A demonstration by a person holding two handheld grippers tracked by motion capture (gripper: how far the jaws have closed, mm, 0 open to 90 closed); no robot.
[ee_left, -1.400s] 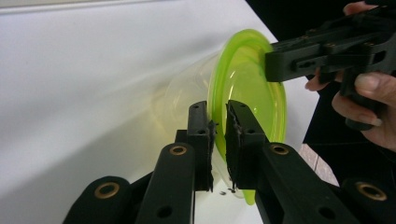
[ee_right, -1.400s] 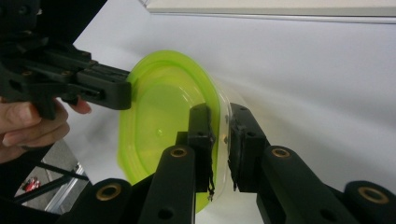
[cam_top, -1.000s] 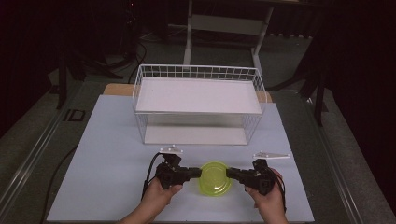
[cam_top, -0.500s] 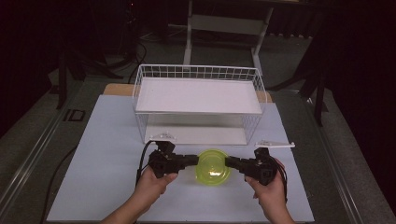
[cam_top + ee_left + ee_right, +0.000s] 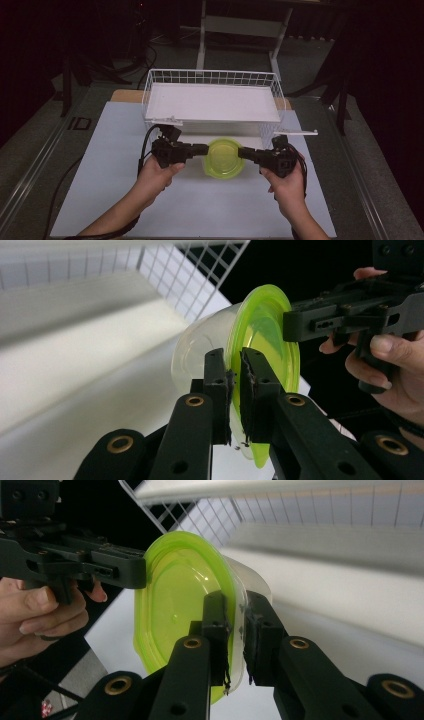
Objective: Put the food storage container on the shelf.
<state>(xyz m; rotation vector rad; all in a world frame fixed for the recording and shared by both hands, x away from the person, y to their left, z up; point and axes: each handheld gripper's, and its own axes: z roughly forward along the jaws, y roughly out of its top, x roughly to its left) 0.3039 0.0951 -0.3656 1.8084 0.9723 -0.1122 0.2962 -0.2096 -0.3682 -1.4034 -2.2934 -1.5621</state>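
I see both forearms reaching in from the desk's near edge, the left gripper (image 5: 199, 149) and right gripper (image 5: 246, 152) each clamped on opposite rims of the green-lidded container (image 5: 224, 158), just before the wire basket (image 5: 150, 87).

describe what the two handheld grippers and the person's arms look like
Both the left gripper and the right gripper are matte black, with long flat jaws, brass-ringed pivot holes and a trailing black cable. The forearms are bare, no sleeves visible.
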